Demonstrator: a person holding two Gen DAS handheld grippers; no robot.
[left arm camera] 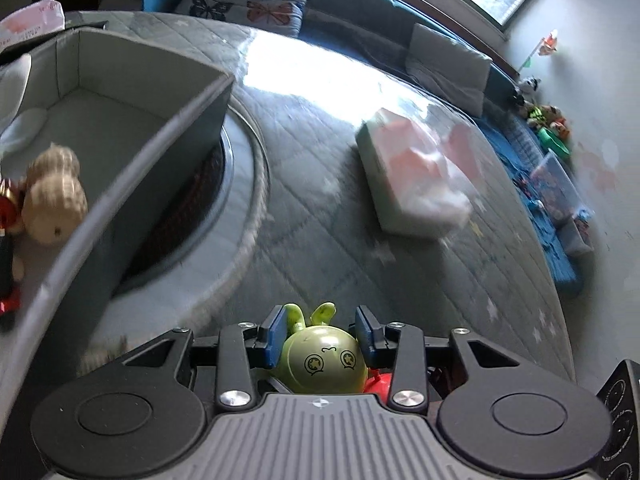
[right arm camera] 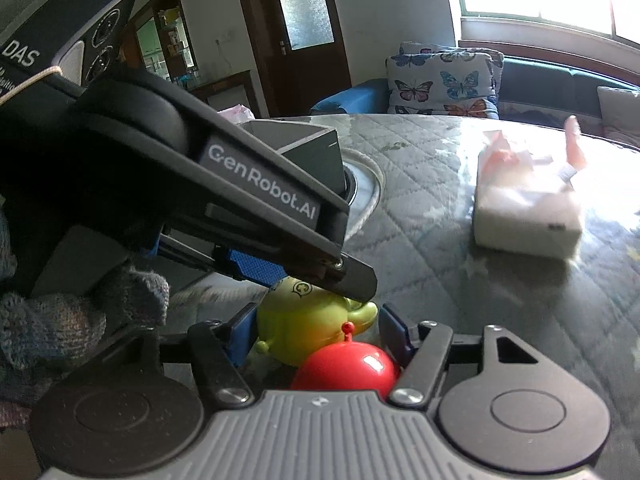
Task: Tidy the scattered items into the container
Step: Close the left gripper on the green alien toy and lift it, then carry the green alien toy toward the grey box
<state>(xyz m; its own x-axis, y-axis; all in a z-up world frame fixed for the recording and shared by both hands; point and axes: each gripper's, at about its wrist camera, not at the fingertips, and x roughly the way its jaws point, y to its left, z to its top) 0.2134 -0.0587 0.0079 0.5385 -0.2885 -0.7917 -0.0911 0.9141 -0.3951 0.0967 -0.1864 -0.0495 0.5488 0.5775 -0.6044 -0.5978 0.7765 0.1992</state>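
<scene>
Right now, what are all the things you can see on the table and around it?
Round green toy with a drawn face and ears: one, green, between the left gripper's fingers.
Round red toy: one, red, between the right gripper's fingers, beside the green toy.
Grey fabric storage box: one, grey, on the table's left.
Beige plush toy: one, beige, inside the box.
Tissue pack: one, white and pink, on the table.
Quilted grey table cover: one, grey.
Butterfly cushion: one, white with coloured butterflies, behind the table.
Left gripper: black, blue pads.
Right gripper: black, blue pads.
</scene>
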